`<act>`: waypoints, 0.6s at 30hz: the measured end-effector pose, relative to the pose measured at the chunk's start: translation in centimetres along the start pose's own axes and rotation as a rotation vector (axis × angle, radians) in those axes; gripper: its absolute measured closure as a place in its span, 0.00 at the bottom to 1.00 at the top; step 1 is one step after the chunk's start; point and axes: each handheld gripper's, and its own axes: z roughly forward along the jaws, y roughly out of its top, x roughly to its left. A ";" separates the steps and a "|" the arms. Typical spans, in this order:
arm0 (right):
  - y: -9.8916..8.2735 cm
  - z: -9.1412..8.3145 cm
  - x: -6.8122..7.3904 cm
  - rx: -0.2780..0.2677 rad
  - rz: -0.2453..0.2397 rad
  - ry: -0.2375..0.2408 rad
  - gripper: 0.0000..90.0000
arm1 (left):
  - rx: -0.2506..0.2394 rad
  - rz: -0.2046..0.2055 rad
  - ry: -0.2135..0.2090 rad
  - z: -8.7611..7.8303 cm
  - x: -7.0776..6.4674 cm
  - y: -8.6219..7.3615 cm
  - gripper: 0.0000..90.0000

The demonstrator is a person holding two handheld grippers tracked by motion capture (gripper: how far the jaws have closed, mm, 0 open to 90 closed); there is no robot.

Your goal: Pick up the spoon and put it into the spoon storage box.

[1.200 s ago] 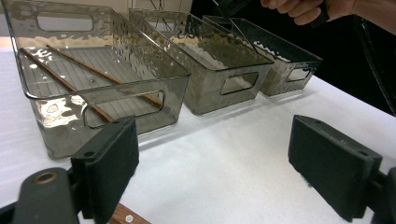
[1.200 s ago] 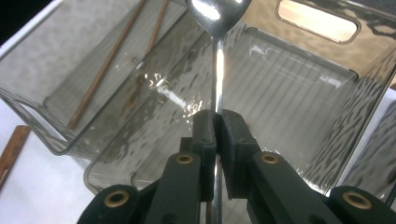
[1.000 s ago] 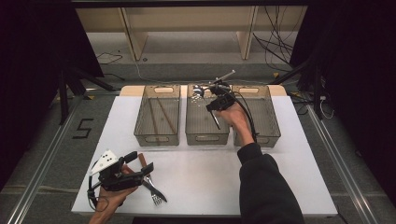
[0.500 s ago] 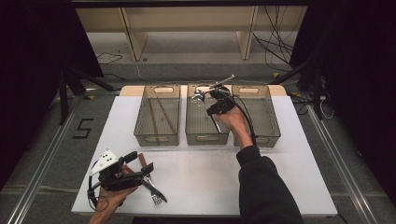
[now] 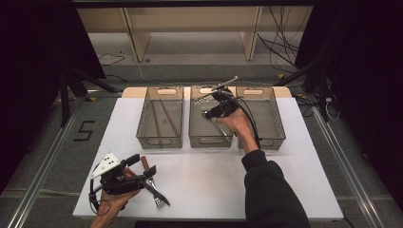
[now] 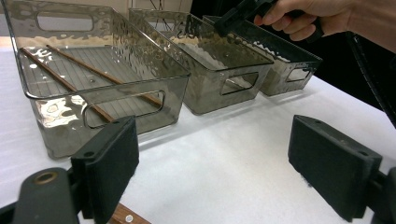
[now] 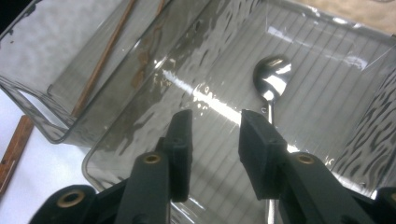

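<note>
White tabletop carries three smoky plastic bins; the spoon point(image 7: 272, 81) lies in the middle bin point(image 5: 199, 140). The right gripper point(image 7: 212, 140) jaws have just been opening, nothing held, and should be lifted straight out. The left gripper point(image 6: 215, 168) gapes wide, empty, beside the fork point(image 5: 156, 192).

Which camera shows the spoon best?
The right gripper view: the spoon lies shiny in the middle bin, past the right gripper, whose jaws have just been opening. Elsewhere it is too small to make out.
</note>
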 end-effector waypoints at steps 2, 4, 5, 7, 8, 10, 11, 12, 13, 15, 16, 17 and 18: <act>0.0 -0.3 0.2 -0.008 -0.006 0.004 0.68 | 0.000 0.000 0.000 0.0 0.0 0.0 0.17; -0.1 -0.6 0.4 -0.019 -0.021 0.008 0.66 | -0.006 -0.006 0.001 0.0 0.0 0.0 0.17; -0.2 -0.8 0.5 -0.028 -0.026 0.013 0.65 | -0.006 -0.006 0.002 0.0 0.0 0.0 0.17; -0.5 -1.3 0.8 -0.045 -0.031 0.022 0.62 | -0.003 -0.005 0.002 0.0 0.0 0.0 0.17; -0.7 -1.5 0.9 -0.054 -0.031 0.028 0.60 | -0.003 -0.005 0.002 0.0 0.0 0.0 0.17; -1.1 -2.0 1.3 -0.074 -0.031 0.039 0.56 | -0.003 -0.004 0.003 0.0 0.0 0.0 0.17; -1.4 -2.2 1.4 -0.084 -0.039 0.038 0.55 | -0.004 -0.007 0.003 0.0 0.0 0.0 0.17; -1.7 -2.4 1.6 -0.093 -0.048 0.041 0.54 | -0.004 -0.007 0.003 0.0 0.0 0.0 0.17; -2.0 -2.6 1.9 -0.102 -0.050 0.046 0.53 | -0.004 -0.006 0.004 0.0 0.0 0.0 0.17; -2.6 -3.1 2.3 -0.119 -0.057 0.053 0.50 | -0.005 -0.006 0.004 0.0 0.0 0.0 0.17; -3.0 -3.3 2.5 -0.127 -0.064 0.052 0.48 | -0.004 -0.006 0.005 0.0 0.0 0.0 0.17; -3.5 -3.6 2.8 -0.134 -0.075 0.053 0.48 | -0.003 -0.006 0.005 0.0 0.0 0.0 0.17; -3.9 -3.9 3.0 -0.140 -0.083 0.054 0.47 | -0.002 -0.005 0.005 0.0 0.0 0.0 0.17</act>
